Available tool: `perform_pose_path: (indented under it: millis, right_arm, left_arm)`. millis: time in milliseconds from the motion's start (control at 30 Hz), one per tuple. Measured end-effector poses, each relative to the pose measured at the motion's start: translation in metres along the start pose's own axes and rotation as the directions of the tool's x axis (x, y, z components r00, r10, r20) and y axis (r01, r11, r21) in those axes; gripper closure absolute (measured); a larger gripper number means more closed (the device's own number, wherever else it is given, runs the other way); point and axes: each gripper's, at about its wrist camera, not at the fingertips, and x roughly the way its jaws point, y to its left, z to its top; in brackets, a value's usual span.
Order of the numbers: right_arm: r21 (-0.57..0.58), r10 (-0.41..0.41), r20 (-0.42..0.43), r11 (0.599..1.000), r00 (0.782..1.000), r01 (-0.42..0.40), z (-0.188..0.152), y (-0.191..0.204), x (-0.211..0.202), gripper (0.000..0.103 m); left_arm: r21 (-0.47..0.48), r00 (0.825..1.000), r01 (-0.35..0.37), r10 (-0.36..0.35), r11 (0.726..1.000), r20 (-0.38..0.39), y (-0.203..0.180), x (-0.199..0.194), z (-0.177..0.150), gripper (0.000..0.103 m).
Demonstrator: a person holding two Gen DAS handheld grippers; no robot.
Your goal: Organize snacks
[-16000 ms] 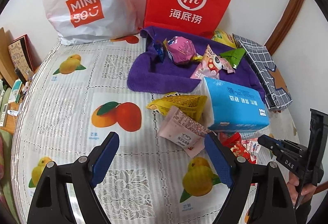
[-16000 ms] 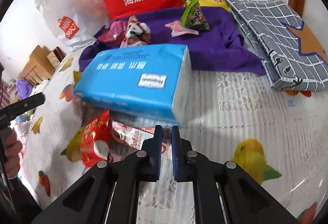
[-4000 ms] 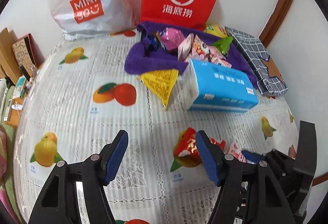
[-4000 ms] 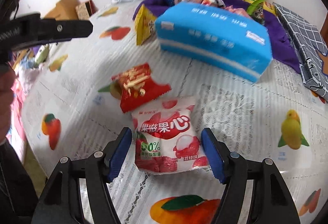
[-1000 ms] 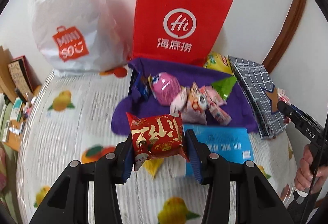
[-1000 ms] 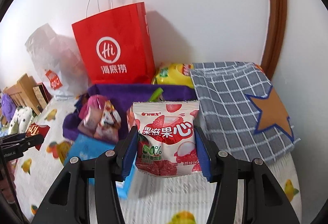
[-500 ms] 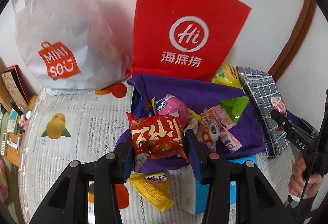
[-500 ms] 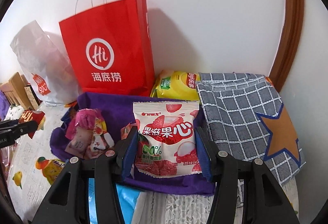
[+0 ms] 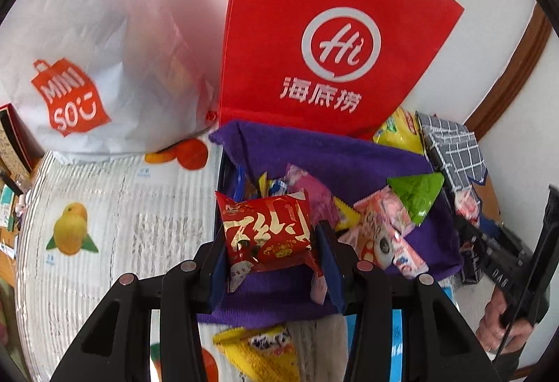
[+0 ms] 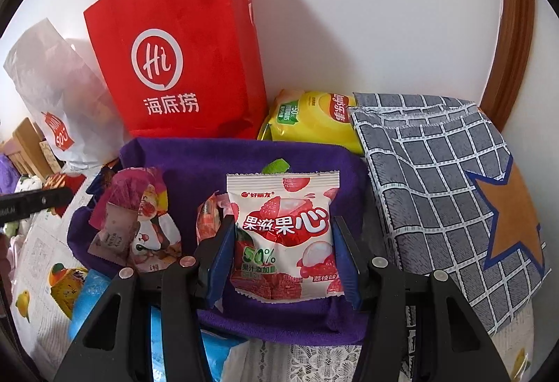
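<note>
My left gripper [image 9: 270,251] is shut on a red snack packet with gold characters [image 9: 267,231] and holds it over the left part of the purple cloth [image 9: 314,148]. My right gripper [image 10: 283,254] is shut on a white and pink lychee gummy packet [image 10: 283,235] and holds it over the purple cloth [image 10: 244,155]. Several small snack packets [image 9: 380,228] lie piled on the cloth; they also show in the right wrist view [image 10: 132,221]. The right gripper appears at the right edge of the left wrist view [image 9: 489,242].
A red paper bag [image 9: 328,32] and a white plastic bag [image 9: 91,50] stand against the wall behind the cloth. A yellow chip bag [image 10: 314,120] and a grey checked cloth [image 10: 447,179] lie to the right. A blue tissue pack [image 10: 91,298] and a yellow packet [image 9: 258,350] lie in front.
Both grippers have moved forward and closer to the purple cloth, each still holding its packet. The cloth and bags now fill more of both views.
</note>
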Motion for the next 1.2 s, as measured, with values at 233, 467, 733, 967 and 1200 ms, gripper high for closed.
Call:
perform_pose_path:
  millis: [233,467,733,967,1200]
  right_arm:
    - [-0.008,-0.001,-0.024,1.000,1.000,0.001,-0.006,0.001,0.012,0.050]
    - [-0.026,-0.007,-0.041,1.000,0.999,0.006,-0.011,0.004,0.022,0.050]
    - [-0.023,-0.022,-0.058,1.000,0.998,0.021,-0.015,0.002,0.033,0.050]
    - [-0.027,-0.022,-0.086,0.999,0.996,0.020,-0.019,0.003,0.042,0.050]
    - [-0.036,-0.029,-0.097,0.999,0.995,0.026,-0.019,0.003,0.047,0.049]
  left_arm:
    - [-0.005,1.000,0.012,-0.012,1.000,0.018,-0.003,0.008,0.009,0.059]
    - [-0.006,0.999,-0.018,0.017,1.000,-0.039,0.004,0.024,0.003,0.059]
    - [-0.001,0.996,-0.031,0.030,1.000,-0.081,0.006,0.036,0.000,0.059]
    - [-0.006,0.994,-0.035,0.034,0.999,-0.107,0.007,0.045,-0.004,0.059]
    - [-0.001,0.994,-0.004,0.004,1.000,-0.105,0.000,0.050,-0.006,0.059]
